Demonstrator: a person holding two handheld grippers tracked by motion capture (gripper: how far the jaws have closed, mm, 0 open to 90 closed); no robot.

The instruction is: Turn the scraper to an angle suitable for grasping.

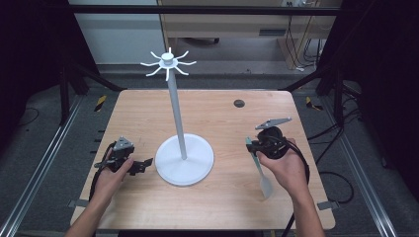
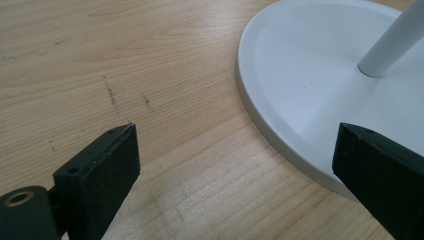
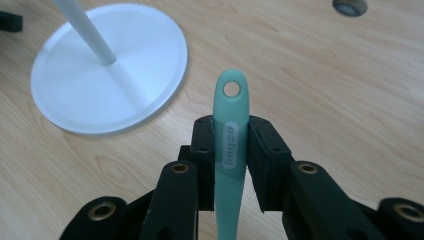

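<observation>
Wooden table [image 1: 212,113] carried the white round-based hook stand [image 1: 184,159] at its middle, my left tongs [image 2: 235,165] gaped empty beside its base, and my right tongs [image 3: 231,150] clamped the pale-green plastic spoon's [image 3: 230,145] handle.

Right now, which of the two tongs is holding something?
The right tongs, shut on the teal utensil by its handle. The left tongs stand wide open beside the white stand.
</observation>
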